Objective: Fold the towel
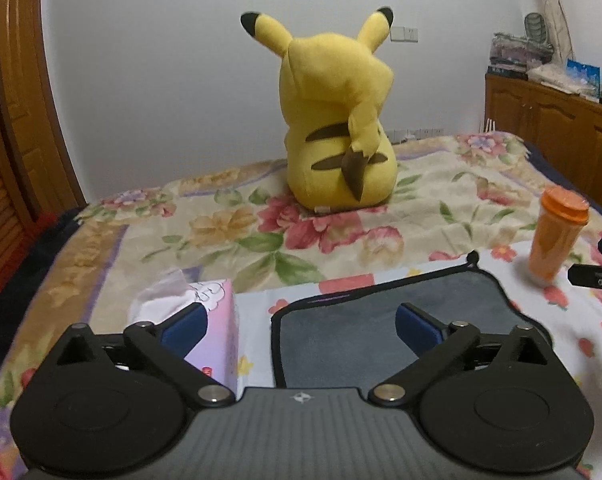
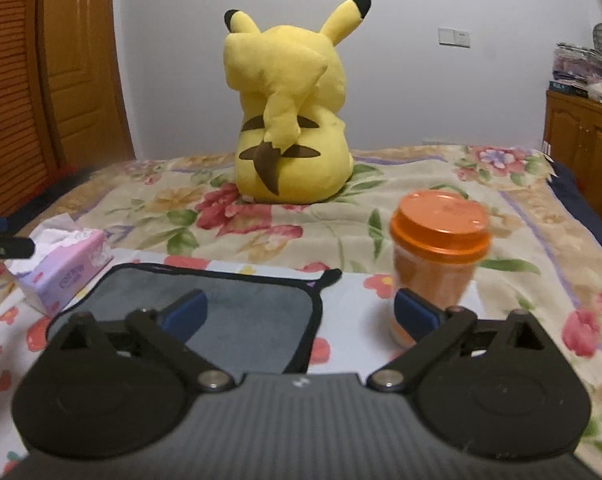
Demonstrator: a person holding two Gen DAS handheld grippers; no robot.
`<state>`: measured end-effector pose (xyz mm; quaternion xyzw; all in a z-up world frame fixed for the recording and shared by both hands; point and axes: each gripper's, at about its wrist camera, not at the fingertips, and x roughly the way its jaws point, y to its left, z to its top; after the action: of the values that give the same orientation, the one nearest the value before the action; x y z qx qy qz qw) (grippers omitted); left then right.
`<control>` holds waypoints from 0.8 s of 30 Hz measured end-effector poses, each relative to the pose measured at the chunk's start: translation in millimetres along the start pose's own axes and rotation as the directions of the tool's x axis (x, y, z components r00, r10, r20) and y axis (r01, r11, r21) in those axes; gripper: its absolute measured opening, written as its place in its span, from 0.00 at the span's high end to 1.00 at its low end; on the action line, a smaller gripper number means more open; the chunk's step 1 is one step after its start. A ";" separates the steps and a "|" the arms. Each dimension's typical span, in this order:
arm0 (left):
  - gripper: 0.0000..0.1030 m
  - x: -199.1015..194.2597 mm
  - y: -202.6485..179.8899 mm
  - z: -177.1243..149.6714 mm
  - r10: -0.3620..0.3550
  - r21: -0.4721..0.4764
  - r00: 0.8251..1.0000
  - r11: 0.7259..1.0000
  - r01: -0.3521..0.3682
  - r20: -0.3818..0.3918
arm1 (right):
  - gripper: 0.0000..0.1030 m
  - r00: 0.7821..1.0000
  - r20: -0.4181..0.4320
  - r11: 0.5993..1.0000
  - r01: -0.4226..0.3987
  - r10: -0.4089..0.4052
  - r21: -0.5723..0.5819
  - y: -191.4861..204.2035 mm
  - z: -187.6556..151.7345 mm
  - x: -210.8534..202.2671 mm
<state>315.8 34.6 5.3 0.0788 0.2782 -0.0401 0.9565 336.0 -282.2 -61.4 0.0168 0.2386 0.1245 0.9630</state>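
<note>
A grey towel (image 1: 353,320) with black trim lies flat on a flowered cloth on the bed; it also shows in the right wrist view (image 2: 237,312). A small black loop sticks out at its far right corner (image 2: 327,278). My left gripper (image 1: 297,322) is open and empty, hovering over the towel's near left part. My right gripper (image 2: 301,312) is open and empty, over the towel's near right edge. The near edge of the towel is hidden behind both grippers.
A pink tissue box (image 1: 209,320) stands just left of the towel (image 2: 61,276). An orange lidded cup (image 2: 437,256) stands just right of it (image 1: 557,236). A yellow plush toy (image 1: 337,120) sits farther back. Wooden cabinets (image 1: 553,124) stand at right.
</note>
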 end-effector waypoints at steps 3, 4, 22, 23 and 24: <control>0.00 -19.7 -3.0 3.8 0.001 0.007 1.000 1.000 -0.002 0.015 | 0.01 1.000 0.009 1.000 0.005 -0.005 -0.009 2.4 3.7 -13.3; 0.00 -25.2 -3.8 4.5 0.000 0.010 1.000 1.000 0.000 0.018 | 0.00 1.000 0.015 1.000 0.005 -0.005 -0.012 2.9 4.8 -18.4; 0.00 -119.8 -14.9 -19.7 -0.026 -0.007 1.000 1.000 0.026 0.017 | 0.00 0.998 0.037 0.998 -0.042 0.044 -0.046 43.0 2.5 -93.6; 0.00 -123.1 -14.6 -22.6 -0.027 -0.007 1.000 1.000 0.027 0.012 | 0.00 0.998 0.032 0.998 -0.045 0.047 -0.050 45.3 0.7 -95.6; 0.00 -126.6 -14.9 -26.0 -0.027 -0.005 1.000 1.000 0.027 0.006 | 0.00 0.998 0.029 0.997 -0.047 0.049 -0.055 47.7 -1.5 -97.7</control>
<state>193.7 28.6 49.9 0.0726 0.2763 -0.0526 0.9569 240.7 -260.3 -13.8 -0.0018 0.2201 0.1537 0.9633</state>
